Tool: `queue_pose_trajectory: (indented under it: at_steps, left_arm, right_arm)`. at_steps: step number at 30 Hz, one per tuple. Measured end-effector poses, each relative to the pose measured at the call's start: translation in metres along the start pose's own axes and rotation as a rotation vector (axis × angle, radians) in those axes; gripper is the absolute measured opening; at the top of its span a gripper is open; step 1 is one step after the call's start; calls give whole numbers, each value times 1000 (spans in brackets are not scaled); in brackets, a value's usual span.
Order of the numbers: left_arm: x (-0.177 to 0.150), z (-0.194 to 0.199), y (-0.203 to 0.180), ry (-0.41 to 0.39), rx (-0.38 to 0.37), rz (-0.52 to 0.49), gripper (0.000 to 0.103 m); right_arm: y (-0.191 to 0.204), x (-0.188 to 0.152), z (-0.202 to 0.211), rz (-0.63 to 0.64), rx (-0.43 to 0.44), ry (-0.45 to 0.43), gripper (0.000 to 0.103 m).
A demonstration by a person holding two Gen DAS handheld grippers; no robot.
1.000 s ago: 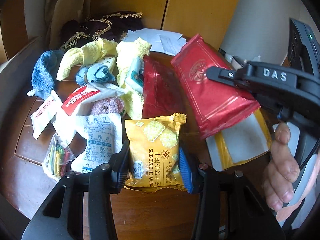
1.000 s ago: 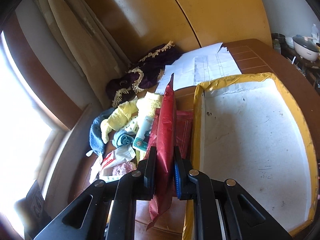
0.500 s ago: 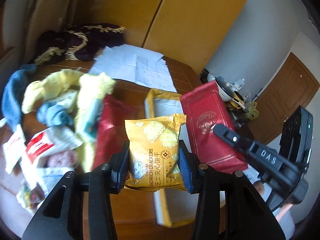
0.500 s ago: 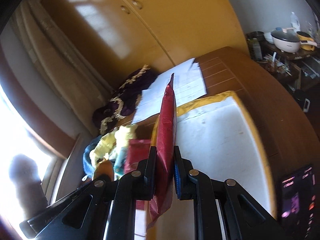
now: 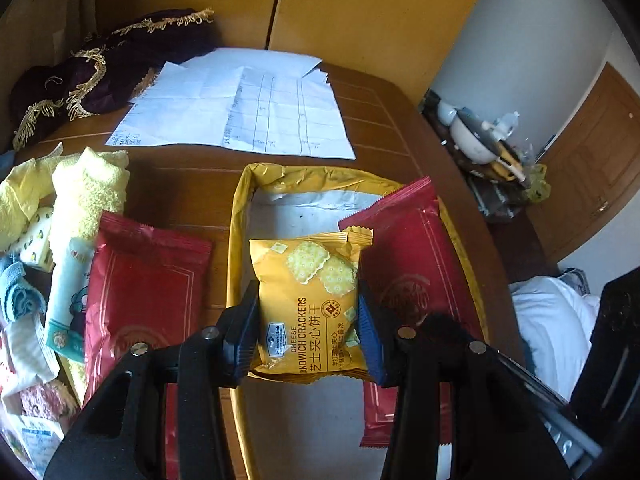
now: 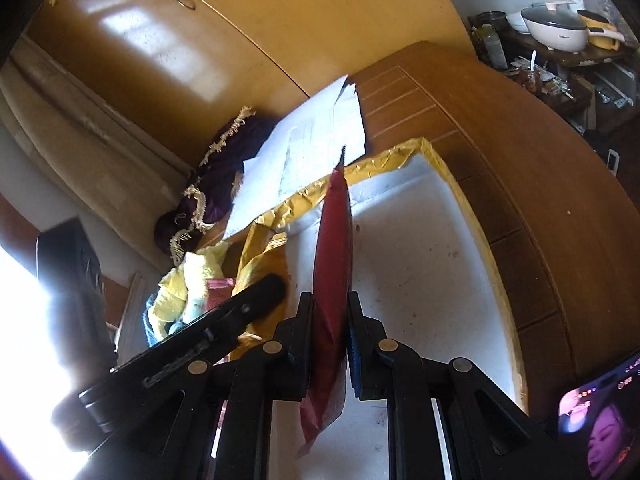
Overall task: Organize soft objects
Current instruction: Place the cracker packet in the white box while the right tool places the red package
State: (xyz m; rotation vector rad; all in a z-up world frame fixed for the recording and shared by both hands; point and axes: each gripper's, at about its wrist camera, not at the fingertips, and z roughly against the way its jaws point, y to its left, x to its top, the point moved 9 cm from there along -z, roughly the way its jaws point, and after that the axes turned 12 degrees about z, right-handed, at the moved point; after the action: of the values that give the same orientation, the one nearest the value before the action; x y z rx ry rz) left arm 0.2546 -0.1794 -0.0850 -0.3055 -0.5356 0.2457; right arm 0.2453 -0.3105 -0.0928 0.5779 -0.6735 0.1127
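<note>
Both tongs have moved away from the pile of soft things and now hang over the gold-rimmed tray (image 5: 236, 240), which a second ago lay off to the right. Left tongs (image 5: 308, 320) are clamped on the yellow cracker packet (image 5: 308, 300), held flat above the tray's white floor. Right tongs (image 6: 328, 332) grip the red packet (image 6: 332, 240) on its edge, upright, also above the tray. A second red packet (image 5: 148, 280) lies on the desk (image 5: 380, 120) just left of the tray, beside the yellow towel (image 5: 88, 188). White papers (image 5: 248, 108) and a purple fringed cloth (image 5: 100, 64) lie farther back.
</note>
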Motion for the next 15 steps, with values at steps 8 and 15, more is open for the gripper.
queue_pose_trajectory:
  at_steps: [8, 15]
  left_arm:
    - [-6, -24, -7, 71, 23, -25, 43]
    - [-2, -20, -7, 84, -34, 4, 53]
  right_arm:
    - [-12, 1, 1, -9, -92, 1, 23]
    - [-17, 8, 14, 12, -177, -51, 50]
